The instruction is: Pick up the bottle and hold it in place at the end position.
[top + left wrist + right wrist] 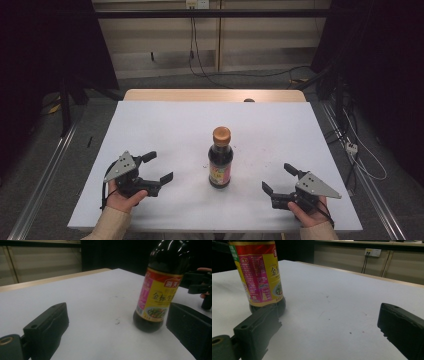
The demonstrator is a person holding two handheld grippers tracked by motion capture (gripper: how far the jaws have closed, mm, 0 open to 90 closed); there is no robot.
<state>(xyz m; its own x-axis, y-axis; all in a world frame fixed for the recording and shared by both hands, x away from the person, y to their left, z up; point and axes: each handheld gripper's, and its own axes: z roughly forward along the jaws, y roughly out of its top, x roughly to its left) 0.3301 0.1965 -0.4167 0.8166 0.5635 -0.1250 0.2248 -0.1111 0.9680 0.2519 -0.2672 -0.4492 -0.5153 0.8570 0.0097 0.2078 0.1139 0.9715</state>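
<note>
High view: bottle stands upright at frame centre on the table, orange cap on. Left gripper at lower left, right gripper at lower right — both wide open, empty, well apart from it. Judged: approach step; next move calls for closing in on the bottle.

Left gripper view: bottle at right; yellow label, Chinese characters, partly legible "金标".

Right gripper view: bottle upper left — magenta panel of fine print, unreadable.
</note>
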